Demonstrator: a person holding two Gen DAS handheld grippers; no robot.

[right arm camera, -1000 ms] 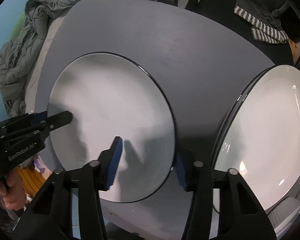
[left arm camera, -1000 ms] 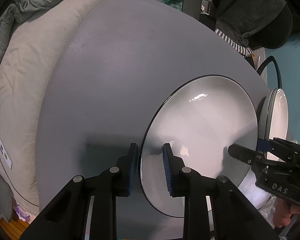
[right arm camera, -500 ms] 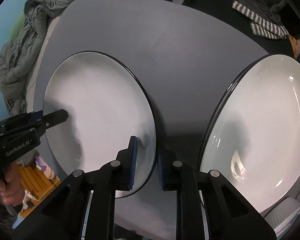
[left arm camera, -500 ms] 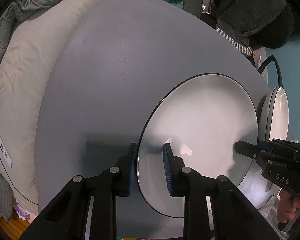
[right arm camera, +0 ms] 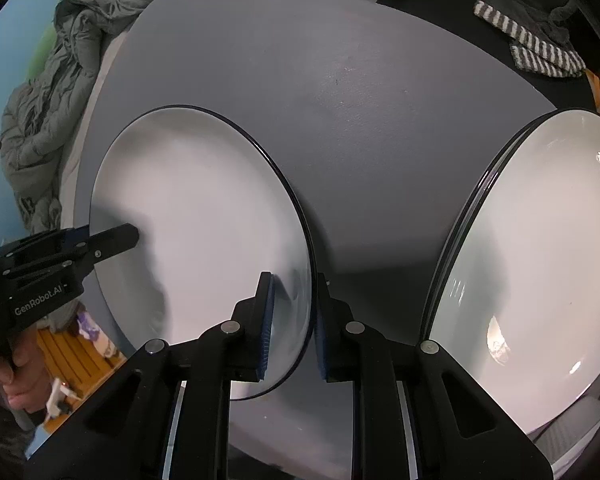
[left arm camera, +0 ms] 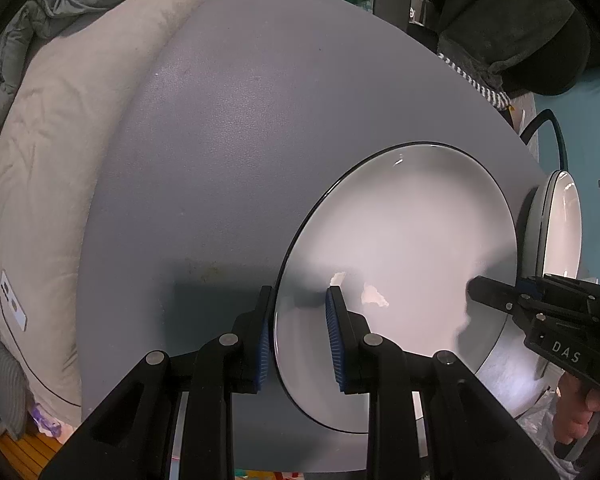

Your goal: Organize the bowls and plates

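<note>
A large white plate with a dark rim is held over the grey table. My left gripper is shut on its left rim. My right gripper is shut on the opposite rim of the same plate. The right gripper's tool shows at the plate's far side in the left wrist view, and the left gripper's tool shows in the right wrist view. A stack of similar white plates stands at the right, also seen edge-on in the left wrist view.
A beige cushion and grey bedding lie beyond the table's left edge. A striped cloth and dark clothing sit past the far right edge. A black cable runs near the plate stack.
The right gripper closed from wide open onto the plate's rim. The plate has tilted and lifted slightly between both grippers.
</note>
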